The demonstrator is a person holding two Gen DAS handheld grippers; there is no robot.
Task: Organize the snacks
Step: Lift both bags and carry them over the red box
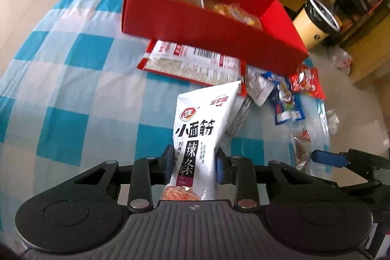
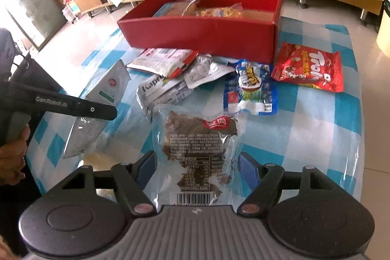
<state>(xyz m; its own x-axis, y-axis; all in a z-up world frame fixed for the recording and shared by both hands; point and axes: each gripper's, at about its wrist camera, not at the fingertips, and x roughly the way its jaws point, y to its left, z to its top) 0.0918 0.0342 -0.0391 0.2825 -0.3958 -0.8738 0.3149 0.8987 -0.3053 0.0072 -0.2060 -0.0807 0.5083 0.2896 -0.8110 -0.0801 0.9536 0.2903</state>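
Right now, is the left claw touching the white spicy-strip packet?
Touching. The left wrist view shows the left claw with both pads pressed against the white packet, pinching its lower part.

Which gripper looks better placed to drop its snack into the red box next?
Probably the left gripper: it is shut on the white spicy-strip packet, already lifted. The right gripper grips a clear packet, while the red box lies beyond scattered snacks.
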